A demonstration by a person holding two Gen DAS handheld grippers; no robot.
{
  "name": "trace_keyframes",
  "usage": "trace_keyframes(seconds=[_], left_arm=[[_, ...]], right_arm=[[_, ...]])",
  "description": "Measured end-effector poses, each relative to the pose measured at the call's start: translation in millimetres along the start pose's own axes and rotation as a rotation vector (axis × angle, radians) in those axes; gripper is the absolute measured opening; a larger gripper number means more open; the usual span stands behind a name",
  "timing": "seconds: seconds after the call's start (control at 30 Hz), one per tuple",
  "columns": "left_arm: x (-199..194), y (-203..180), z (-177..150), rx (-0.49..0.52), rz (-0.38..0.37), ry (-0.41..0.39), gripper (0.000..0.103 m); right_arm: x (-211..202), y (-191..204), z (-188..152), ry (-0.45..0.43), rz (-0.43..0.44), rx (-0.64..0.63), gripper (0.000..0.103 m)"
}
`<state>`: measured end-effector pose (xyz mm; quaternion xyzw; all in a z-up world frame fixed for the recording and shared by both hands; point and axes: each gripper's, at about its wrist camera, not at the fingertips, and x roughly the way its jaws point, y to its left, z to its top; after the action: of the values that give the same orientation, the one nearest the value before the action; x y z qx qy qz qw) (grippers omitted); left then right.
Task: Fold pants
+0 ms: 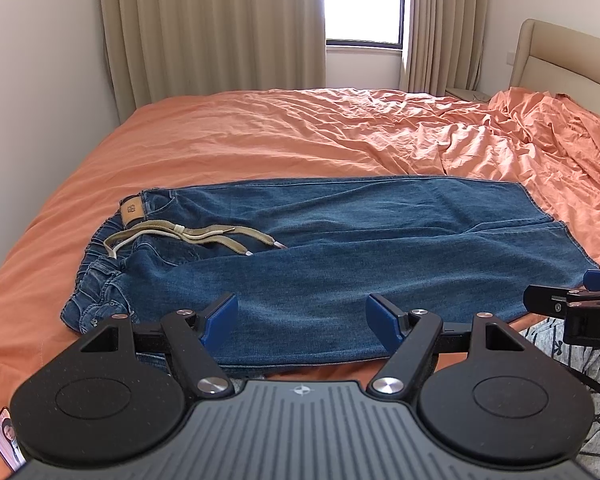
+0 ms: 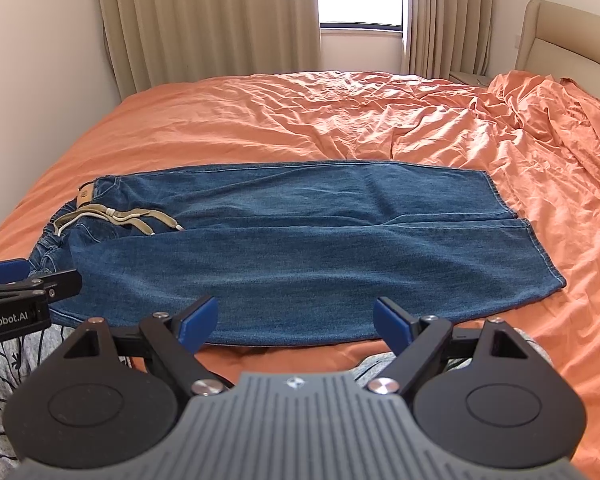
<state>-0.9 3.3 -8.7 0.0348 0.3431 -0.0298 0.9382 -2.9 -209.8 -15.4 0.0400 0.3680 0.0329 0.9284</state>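
Blue denim pants (image 1: 340,240) lie flat on the orange bed, waistband to the left, leg hems to the right, both legs side by side. A beige drawstring (image 1: 188,236) rests loose near the waist. My left gripper (image 1: 302,320) hovers open over the near edge of the pants, nothing between its blue pads. In the right wrist view the same pants (image 2: 292,240) spread across the middle, and my right gripper (image 2: 296,322) stands open above their near edge, empty. Each gripper shows at the other view's side: the right gripper (image 1: 596,280) and the left gripper (image 2: 4,270).
The orange sheet (image 1: 300,136) is rumpled toward the right, by a beige headboard (image 1: 560,56). Curtains (image 1: 212,28) and a window stand behind the bed. A white wall runs along the left. A person's patterned grey clothing (image 2: 4,364) shows at the bed's near edge.
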Motion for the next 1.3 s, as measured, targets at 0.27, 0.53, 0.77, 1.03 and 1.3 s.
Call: trace_keyframes(seconds=[0.27,0.53,0.77,1.03,1.3], left_arm=[[-1.5,-0.7,-0.3,-0.001,0.001,-0.001,0.086],[-3.3,-1.2,-1.4,-0.002,0.0,0.004,0.086],[2.3,9.3,-1.6,0.003,0.016,0.022,0.083],[36.5,71.7,14.8,-0.022,-0.031,0.057,0.057],[90.2,187.7,43.2,-0.099,-0.075,0.112,0.057]], right_arm=[[0.0,-1.1,-0.6,0.005,0.004,0.002,0.081],[1.6,-0.5,-1.8,0.005,0.003,0.005,0.081],[21.9,-8.8,-2.9,0.001,0.044,-0.017,0.081],[63.9,-38.1,9.5,-0.08,0.198,-0.045,0.081],[131.0,-80.2,28.8,-0.014,0.282,0.12,0.081]])
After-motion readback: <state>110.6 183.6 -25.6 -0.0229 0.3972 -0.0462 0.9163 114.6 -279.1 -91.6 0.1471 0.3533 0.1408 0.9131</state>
